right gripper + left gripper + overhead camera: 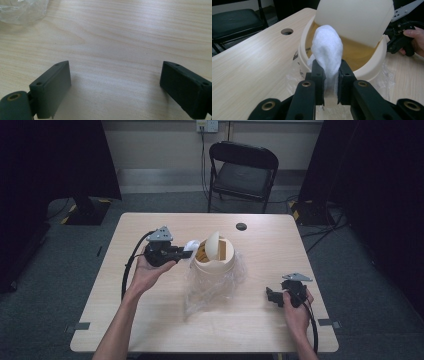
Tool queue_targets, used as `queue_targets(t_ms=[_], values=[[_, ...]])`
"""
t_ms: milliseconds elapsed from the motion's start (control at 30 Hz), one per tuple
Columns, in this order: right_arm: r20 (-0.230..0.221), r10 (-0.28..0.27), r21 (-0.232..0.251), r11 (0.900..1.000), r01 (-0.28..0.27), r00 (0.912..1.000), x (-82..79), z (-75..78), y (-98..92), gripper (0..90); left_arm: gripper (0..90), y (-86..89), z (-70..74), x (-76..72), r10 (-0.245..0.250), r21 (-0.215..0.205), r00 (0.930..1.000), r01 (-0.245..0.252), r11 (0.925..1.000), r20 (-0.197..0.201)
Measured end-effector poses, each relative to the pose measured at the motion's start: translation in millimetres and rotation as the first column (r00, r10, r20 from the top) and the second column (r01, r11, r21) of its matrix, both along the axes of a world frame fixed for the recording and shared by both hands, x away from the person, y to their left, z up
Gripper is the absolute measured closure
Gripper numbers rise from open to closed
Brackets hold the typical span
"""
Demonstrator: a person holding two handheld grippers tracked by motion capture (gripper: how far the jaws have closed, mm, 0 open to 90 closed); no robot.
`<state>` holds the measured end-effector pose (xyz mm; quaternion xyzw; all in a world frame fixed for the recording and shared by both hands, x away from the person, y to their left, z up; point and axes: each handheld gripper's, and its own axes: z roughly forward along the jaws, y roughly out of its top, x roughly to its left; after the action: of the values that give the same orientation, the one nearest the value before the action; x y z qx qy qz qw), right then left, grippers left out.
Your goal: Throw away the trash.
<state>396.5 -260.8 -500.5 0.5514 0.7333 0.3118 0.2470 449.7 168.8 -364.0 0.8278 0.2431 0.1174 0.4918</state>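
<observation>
Left gripper (329, 82) is clamped on a white tissue wad (327, 53), held at the rim of the cream bin (214, 265), whose swing lid (214, 245) stands tilted. The bin sits mid-table on clear plastic (200, 295). Right gripper (115, 87) rests low over bare table (120, 37), jaws wide apart, holding nothing.

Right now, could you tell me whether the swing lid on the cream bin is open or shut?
Open: the swing lid is tilted on the cream bin, exposing the inside, where the left gripper holds white tissue.
</observation>
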Motion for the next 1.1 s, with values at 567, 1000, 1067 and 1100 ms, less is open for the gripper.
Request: queue_targets(t_ms=[567,1000,1067,1100], values=[[0.0,0.001,-0.001,1.0,-0.001,1.0,0.0,0.0,-0.1,9.0,78.1,-21.0,4.3,13.5,-0.042,0.067,0.9981,0.045,0.9967,-0.045],[0.0,0.0,0.0,1.0,0.0,1.0,0.0,0.0,0.0,9.0,77.2,-41.9,5.6,23.3,-0.061,0.113,0.9951,0.07,0.9911,-0.078],[0.0,0.0,0.0,1.0,0.0,1.0,0.0,0.0,0.0,9.0,77.1,-44.8,5.3,24.8,-0.061,0.122,0.9943,0.072,0.99,-0.087],[0.0,0.0,0.0,1.0,0.0,1.0,0.0,0.0,0.0,9.0,76.9,-46.4,4.8,25.5,-0.065,0.127,0.9938,0.076,0.989,-0.09]])
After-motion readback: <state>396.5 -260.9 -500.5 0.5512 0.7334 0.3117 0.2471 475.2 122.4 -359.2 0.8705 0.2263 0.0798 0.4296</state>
